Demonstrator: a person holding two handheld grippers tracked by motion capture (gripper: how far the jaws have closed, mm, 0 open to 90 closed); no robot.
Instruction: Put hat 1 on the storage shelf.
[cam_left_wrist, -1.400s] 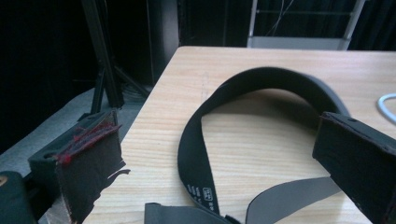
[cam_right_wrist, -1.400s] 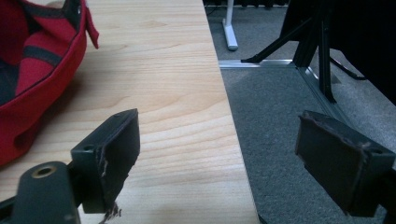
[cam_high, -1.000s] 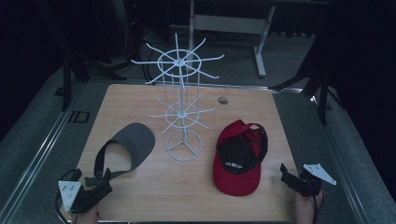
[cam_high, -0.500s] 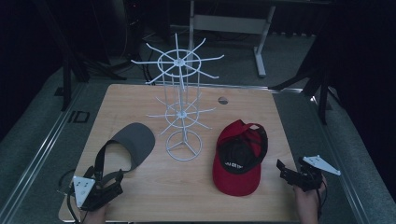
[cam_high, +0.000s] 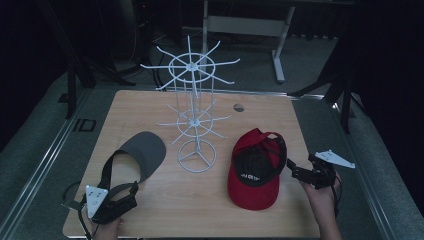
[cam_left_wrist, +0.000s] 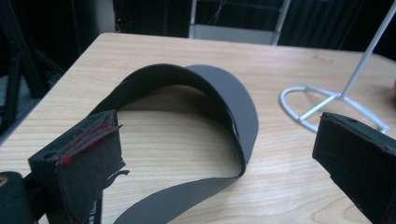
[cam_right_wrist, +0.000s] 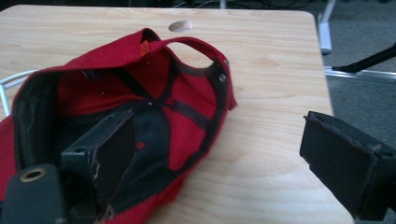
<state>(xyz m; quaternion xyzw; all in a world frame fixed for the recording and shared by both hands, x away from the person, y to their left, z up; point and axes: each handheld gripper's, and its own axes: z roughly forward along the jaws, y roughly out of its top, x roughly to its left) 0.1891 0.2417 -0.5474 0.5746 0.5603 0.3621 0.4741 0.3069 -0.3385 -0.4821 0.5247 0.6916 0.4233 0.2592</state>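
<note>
Over the wooden table (cam_high: 150, 210), both grippers gape wide: left gripper (cam_left_wrist: 219, 158) around the grey visor (cam_left_wrist: 224, 102), right gripper (cam_right_wrist: 210, 154) beside the red cap (cam_right_wrist: 187, 93).

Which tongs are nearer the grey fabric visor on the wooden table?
Left. The left tongs sit open at the grey fabric visor's strap; the right tongs are across the table beside the red cap.
</note>
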